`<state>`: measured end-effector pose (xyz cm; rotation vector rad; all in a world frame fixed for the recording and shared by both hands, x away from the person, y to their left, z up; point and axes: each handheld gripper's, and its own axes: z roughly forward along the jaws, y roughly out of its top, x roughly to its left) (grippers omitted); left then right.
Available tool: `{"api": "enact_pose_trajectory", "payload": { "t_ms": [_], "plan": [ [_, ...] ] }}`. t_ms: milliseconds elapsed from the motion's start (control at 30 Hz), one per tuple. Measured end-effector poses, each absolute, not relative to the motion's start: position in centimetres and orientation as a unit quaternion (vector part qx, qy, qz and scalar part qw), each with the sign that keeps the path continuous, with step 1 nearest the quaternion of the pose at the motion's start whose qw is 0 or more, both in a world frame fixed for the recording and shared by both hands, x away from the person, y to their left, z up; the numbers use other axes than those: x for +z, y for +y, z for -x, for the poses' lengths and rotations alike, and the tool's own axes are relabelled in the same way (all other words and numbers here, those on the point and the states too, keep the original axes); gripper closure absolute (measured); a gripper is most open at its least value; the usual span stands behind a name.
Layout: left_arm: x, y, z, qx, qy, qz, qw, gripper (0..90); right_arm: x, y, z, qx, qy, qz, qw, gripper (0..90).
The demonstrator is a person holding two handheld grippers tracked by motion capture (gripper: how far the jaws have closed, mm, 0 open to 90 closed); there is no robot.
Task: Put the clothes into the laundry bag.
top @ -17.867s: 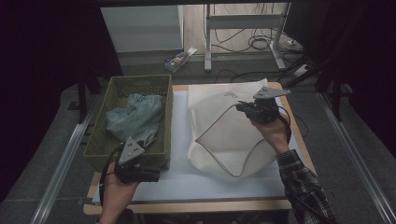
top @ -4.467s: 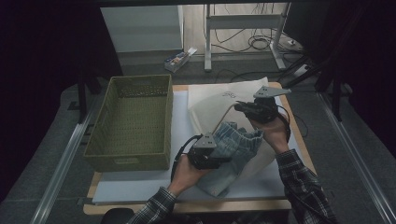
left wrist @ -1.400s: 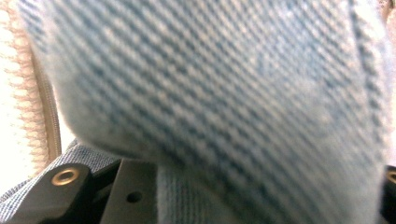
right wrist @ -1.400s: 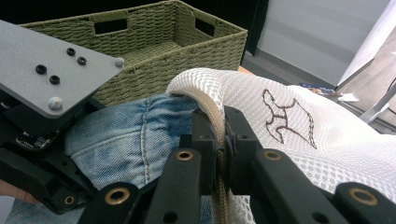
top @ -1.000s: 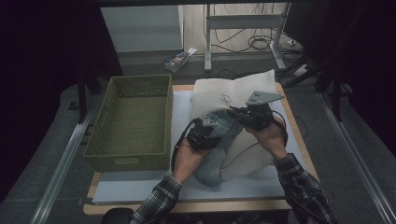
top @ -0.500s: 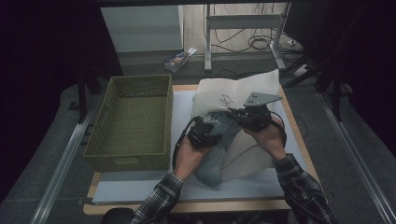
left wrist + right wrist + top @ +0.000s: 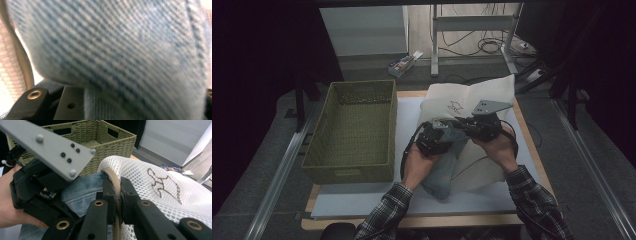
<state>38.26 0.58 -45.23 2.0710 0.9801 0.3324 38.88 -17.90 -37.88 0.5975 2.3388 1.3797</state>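
Our right gripper [image 7: 117, 202] pinches the mesh bag's [image 7: 160, 202] rim, holding its mouth open. Our left gripper [image 7: 435, 141] clamps the jeans [image 7: 120, 50] (half inside already), feeding them in beside the basket [image 7: 352, 135].

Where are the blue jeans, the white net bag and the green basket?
blue jeans [image 7: 439, 175], high view, lower folded end.
white net bag [image 7: 160, 195], right gripper view, mesh side near the drawing.
green basket [image 7: 354, 132], high view, woven floor.

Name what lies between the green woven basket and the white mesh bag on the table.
In the high view, a bare strip of the pale table mat separates the basket from the mesh bag.
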Motion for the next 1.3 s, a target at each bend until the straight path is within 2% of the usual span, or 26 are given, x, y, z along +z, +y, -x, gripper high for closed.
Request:
{"api": "enact_pose_trajectory", "payload": {
  "t_ms": [600, 1000, 1300],
  "plan": [
    [-44.3, 0.8, -39.5, 0.12, 0.408, -0.803, 0.417, 63.7, -37.9, -17.5, -38.5, 0.49, 0.83, -0.202, 0.176, 83.3],
    [-43.8, 1.4, -40.3, 0.132, 0.424, -0.785, 0.432, 63.4, -37.9, -17.5, -38.5, 0.49, 0.831, -0.2, 0.173, 83.3],
    [-42.6, 1.4, -39.7, 0.107, 0.423, -0.773, 0.46, 62.9, -37.5, -17.8, -38.3, 0.502, 0.824, -0.2, 0.172, 83.3]
  ]
}}
